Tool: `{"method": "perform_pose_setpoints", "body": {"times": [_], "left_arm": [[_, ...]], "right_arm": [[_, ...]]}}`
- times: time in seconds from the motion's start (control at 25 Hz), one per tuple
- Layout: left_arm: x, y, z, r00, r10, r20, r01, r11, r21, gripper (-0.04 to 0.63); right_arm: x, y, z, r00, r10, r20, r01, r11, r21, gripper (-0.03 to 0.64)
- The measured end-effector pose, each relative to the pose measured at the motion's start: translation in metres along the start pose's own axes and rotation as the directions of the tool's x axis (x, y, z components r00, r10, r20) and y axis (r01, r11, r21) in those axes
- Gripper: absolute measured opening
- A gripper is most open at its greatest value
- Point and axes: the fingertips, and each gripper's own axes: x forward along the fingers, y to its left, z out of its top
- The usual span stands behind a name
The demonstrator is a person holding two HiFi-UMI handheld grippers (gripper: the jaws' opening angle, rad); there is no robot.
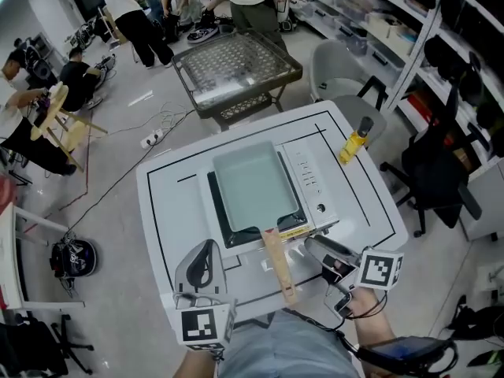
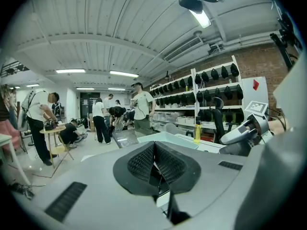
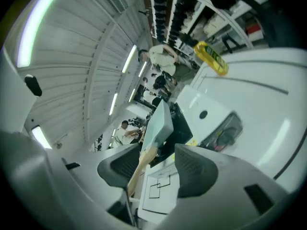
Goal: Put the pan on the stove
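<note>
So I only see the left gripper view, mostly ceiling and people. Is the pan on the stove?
Observer: Yes. In the head view the pale green pan sits flat on the stove.
Operator: Where's its handle?
Observer: The wooden handle sticks out past the stove's near edge, toward the person.
Operator: Is the other gripper holding it?
Observer: No. The right gripper has its jaws apart and presses on nothing.

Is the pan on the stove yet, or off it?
On. The pan lies flat over the stove's dark top, its wooden handle jutting past the front edge.
</note>
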Motion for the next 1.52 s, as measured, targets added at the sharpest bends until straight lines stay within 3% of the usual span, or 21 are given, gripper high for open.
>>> {"method": "perform_pose_setpoints", "body": {"times": [0.08,0.2,0.28,0.32,0.4,0.52,0.8,1.0,1.2,1.52], "left_arm": [[-0.004,-0.002,0.012,1.0,-0.001,0.022,0.001,1.0,0.017,0.018],[-0.007,-0.008,0.026,0.998,-0.016,0.065,0.014,0.999,0.033,0.018],[-0.01,-0.012,0.035,0.995,-0.02,0.093,0.017,0.999,0.034,0.018],[-0.012,-0.013,0.04,0.994,-0.017,0.104,0.014,0.999,0.03,0.018],[-0.015,-0.012,0.053,0.992,-0.005,0.127,0.002,1.0,0.025,0.018],[-0.017,-0.01,0.072,0.985,0.013,0.171,-0.022,0.998,0.055,0.018],[-0.024,-0.007,0.077,0.981,0.042,0.191,-0.052,0.997,0.048,0.018],[-0.026,-0.006,0.076,0.986,0.064,0.155,-0.075,0.995,0.064,0.018],[-0.026,-0.017,0.074,0.981,0.023,0.194,-0.031,0.999,0.04,0.018],[-0.025,-0.021,0.072,0.982,0.017,0.187,-0.025,0.999,0.04,0.018]], "right_arm": [[-0.016,0.009,0.02,0.993,-0.04,0.111,0.054,0.99,-0.13,0.212],[-0.026,0.045,0.04,0.97,0.017,0.244,0.069,0.938,-0.339,0.212],[-0.026,0.062,0.046,0.953,0.006,0.302,0.144,0.869,-0.474,0.183],[-0.026,0.068,0.048,0.943,-0.011,0.331,0.198,0.821,-0.535,0.123],[-0.022,0.082,0.051,0.922,-0.019,0.386,0.281,0.719,-0.635,0.077],[-0.016,0.103,0.05,0.906,0.005,0.423,0.332,0.613,-0.717,0.065],[-0.021,0.118,0.043,0.89,0.002,0.456,0.401,0.473,-0.784,0.061],[-0.024,0.121,0.041,0.887,0.005,0.462,0.408,0.459,-0.789,0.06],[-0.027,0.119,0.039,0.888,0.007,0.46,0.405,0.461,-0.789,0.051],[-0.028,0.118,0.039,0.887,0.016,0.461,0.4,0.47,-0.787,0.049]]}}
